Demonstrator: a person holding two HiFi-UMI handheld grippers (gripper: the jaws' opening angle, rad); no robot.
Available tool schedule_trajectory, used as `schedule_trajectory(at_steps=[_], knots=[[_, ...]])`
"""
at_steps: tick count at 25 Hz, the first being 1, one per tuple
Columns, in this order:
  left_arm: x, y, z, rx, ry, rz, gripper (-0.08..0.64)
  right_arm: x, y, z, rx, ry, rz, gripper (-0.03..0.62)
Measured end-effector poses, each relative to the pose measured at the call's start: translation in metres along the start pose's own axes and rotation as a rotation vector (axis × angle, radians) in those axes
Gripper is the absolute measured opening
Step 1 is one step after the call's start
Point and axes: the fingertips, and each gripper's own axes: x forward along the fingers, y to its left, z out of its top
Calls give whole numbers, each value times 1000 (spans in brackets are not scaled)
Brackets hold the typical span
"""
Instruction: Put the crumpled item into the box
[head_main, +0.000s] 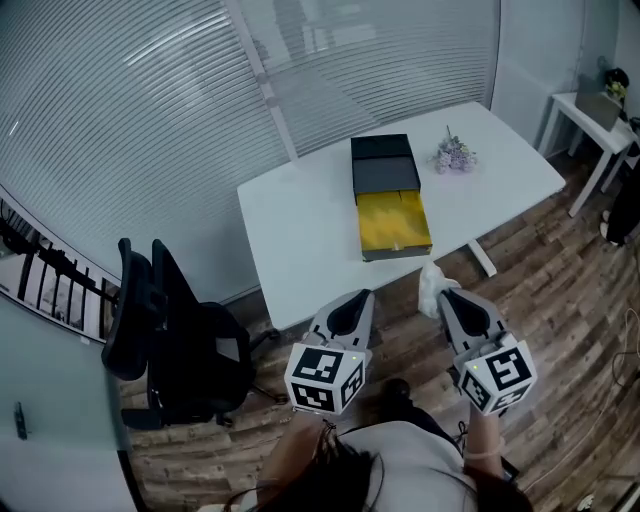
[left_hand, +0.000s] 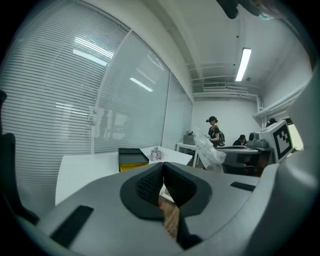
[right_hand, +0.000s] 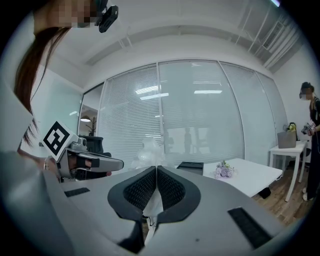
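My right gripper (right_hand: 156, 169) is clamped on the crumpled item (right_hand: 148, 151), held short of the surface (head_main: 300, 230) and well apart from the box (head_main: 393, 225). It looks light, soft and slippery, so I judge a firm pinch is best. My left gripper (left_hand: 163, 165) is closed, empty.

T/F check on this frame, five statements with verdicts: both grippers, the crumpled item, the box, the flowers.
1. The right gripper is shut on the crumpled item. True.
2. The crumpled item lies in the box. False: the right gripper holds it short of the table.
3. The left gripper is shut on nothing. True.
4. The flowers lie inside the box. False: they sit on the table beside it.
5. The box is closed. False: it is open, yellow inside showing.
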Motion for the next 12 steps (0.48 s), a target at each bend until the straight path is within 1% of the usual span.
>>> schedule_trajectory(at_steps=[12], knots=[[50, 12, 17, 1, -11, 39, 18, 32, -53, 6, 4, -7, 17, 32]])
